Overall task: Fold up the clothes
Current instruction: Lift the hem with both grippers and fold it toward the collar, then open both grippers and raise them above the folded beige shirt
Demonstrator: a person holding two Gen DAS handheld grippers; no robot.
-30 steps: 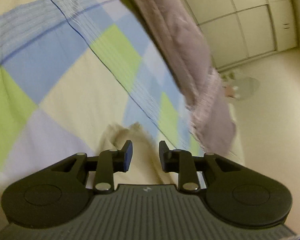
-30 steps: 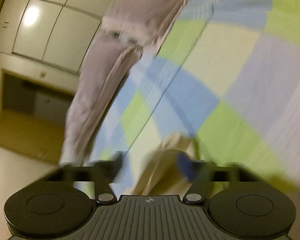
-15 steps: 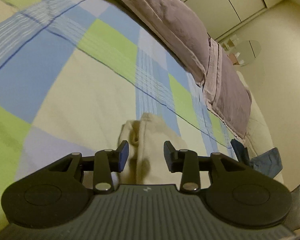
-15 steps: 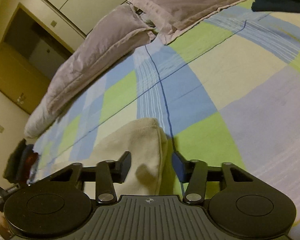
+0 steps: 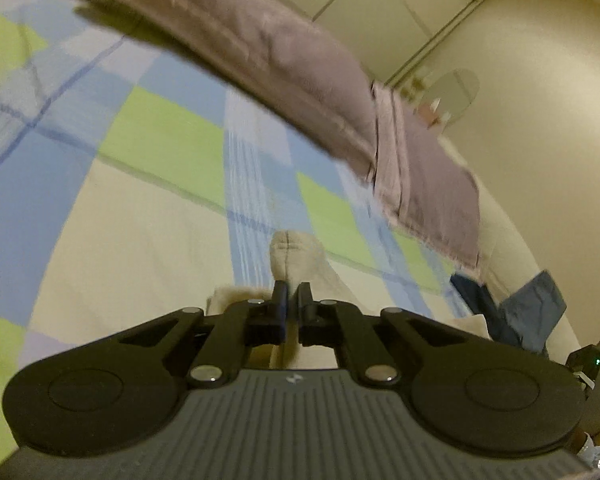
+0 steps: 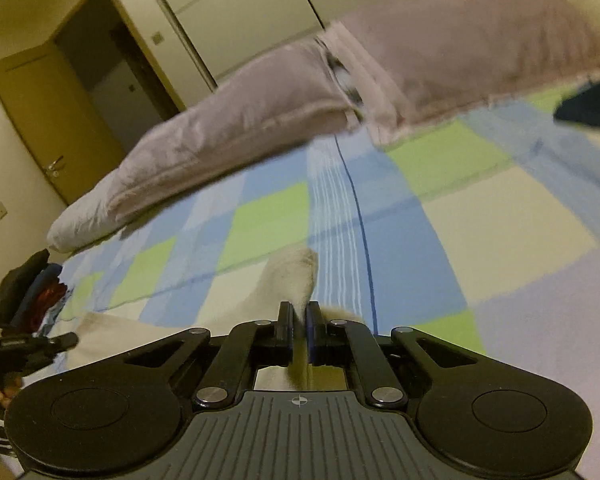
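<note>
the cream garment (image 5: 300,256) lay on the bed's checked sheet (image 5: 152,148), one corner pinched up in each wrist view. the left hand-held gripper (image 5: 292,300) was clenched on a fold of the cream garment (image 6: 288,280), its fingers (image 5: 279,304) nearly touching with cloth between them. the right hand-held gripper (image 6: 299,320) likewise gripped another corner, the fabric rising between its jaws. beyond, two mauve pillows (image 5: 284,64) lay along the head of the bed. dark blue clothes (image 5: 520,312) sat at the bed's edge, and wardrobe doors (image 6: 236,4) stood behind.
</note>
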